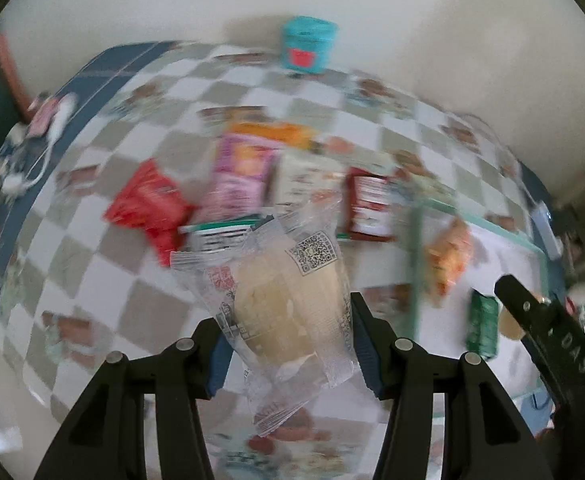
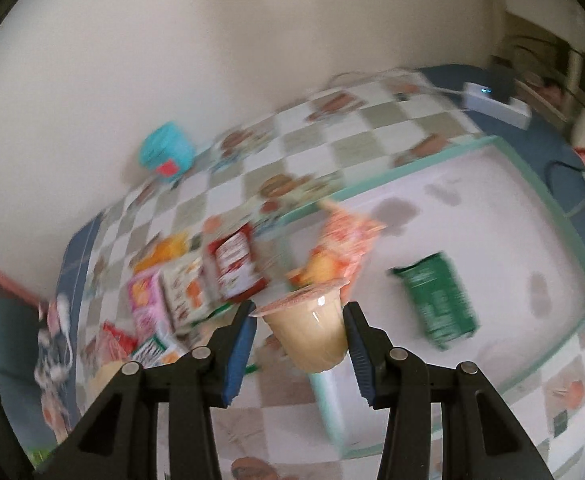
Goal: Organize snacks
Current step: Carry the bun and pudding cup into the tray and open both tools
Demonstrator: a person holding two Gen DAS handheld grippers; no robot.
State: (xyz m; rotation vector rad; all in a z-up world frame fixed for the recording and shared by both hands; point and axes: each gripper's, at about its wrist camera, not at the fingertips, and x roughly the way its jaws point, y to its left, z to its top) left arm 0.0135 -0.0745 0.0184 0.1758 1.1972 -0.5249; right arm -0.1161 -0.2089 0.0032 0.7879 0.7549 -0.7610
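Note:
My left gripper [image 1: 288, 332] is shut on a clear-wrapped pale pastry [image 1: 288, 304] with a QR code, held above the checkered tablecloth. My right gripper [image 2: 300, 332] is shut on a beige pudding cup [image 2: 308, 328] with a printed lid, held over the near corner of the white tray [image 2: 492, 216]. An orange snack bag [image 2: 344, 240] and a green packet [image 2: 436, 300] lie in the tray. Loose snacks lie on the cloth: a red bag [image 1: 148, 204], a pink box [image 1: 240, 176], a white packet [image 1: 304, 180], a red-and-white packet [image 1: 368, 204].
A teal tub [image 1: 308, 44] stands at the table's far edge by the wall. A white power adapter [image 2: 496, 100] and cables lie at the far right. The other gripper [image 1: 552, 332] shows at the right of the left wrist view, over the tray [image 1: 504, 236].

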